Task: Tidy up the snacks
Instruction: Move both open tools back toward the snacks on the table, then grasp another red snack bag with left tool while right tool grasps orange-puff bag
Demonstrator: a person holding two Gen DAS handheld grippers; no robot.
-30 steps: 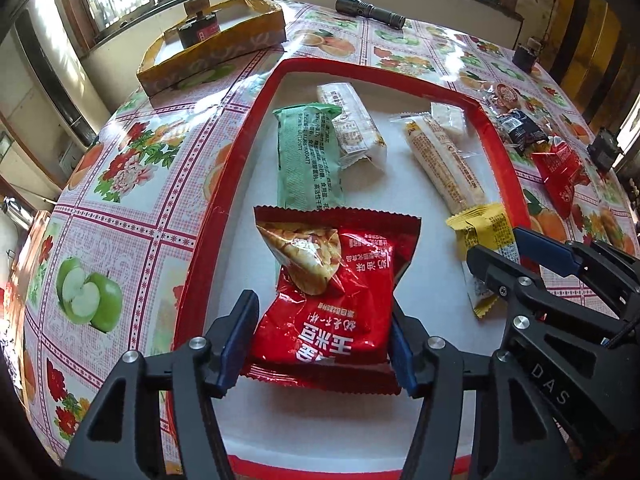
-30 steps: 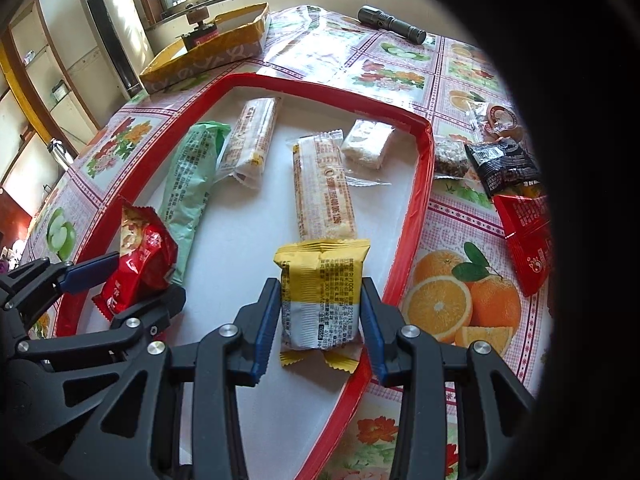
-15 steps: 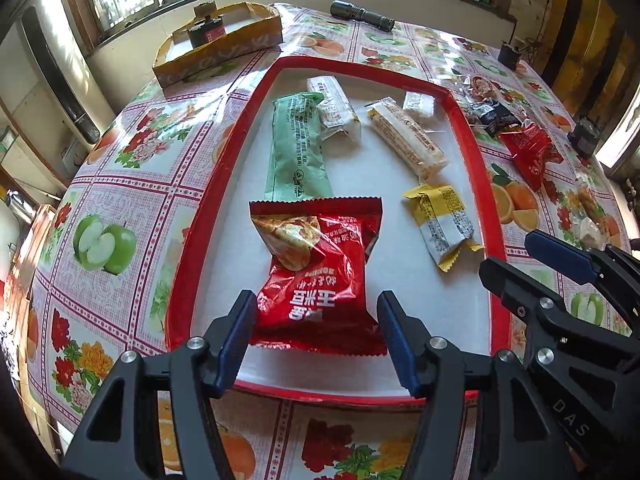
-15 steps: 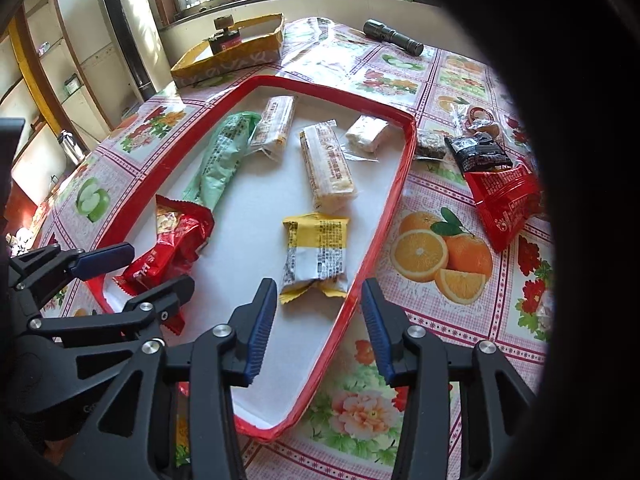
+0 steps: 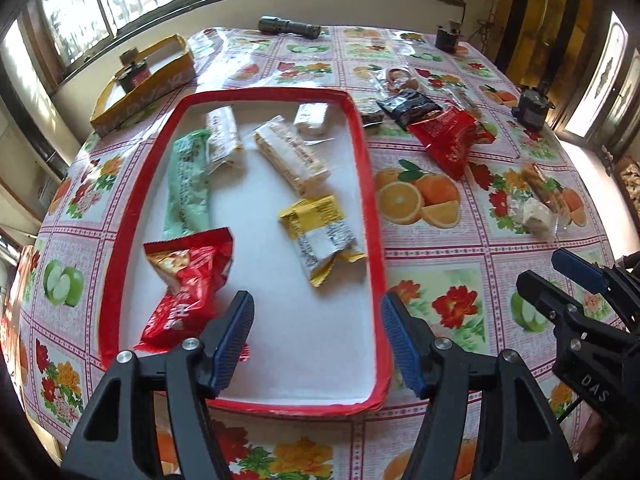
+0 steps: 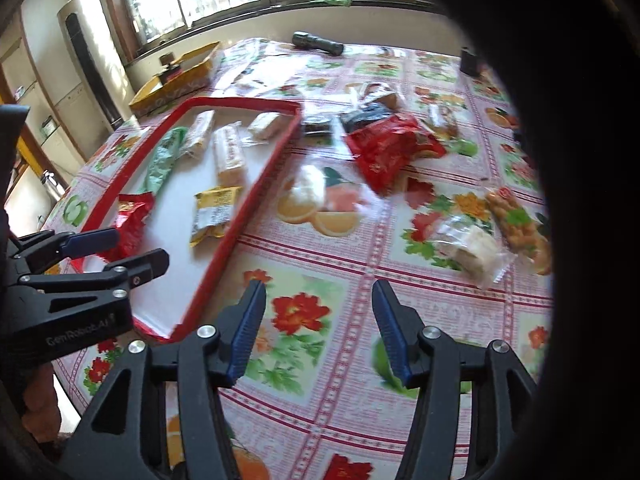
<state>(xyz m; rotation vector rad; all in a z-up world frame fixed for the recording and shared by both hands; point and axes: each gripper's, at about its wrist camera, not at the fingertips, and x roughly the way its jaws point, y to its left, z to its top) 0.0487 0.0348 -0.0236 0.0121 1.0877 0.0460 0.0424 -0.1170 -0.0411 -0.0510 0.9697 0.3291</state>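
Both grippers, left [image 5: 318,340] and right [image 6: 318,330], fingers spread and empty; next, reach two o'clock for the white snack [image 6: 474,250] outside the tray [image 5: 370,184]

Likely a home: fruit-print tablecloth [image 5: 432,216], windows [image 5: 120,4].

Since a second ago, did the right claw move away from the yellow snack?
Yes. The right claw let go and swung right, off the red tray; the yellow snack lies inside it.
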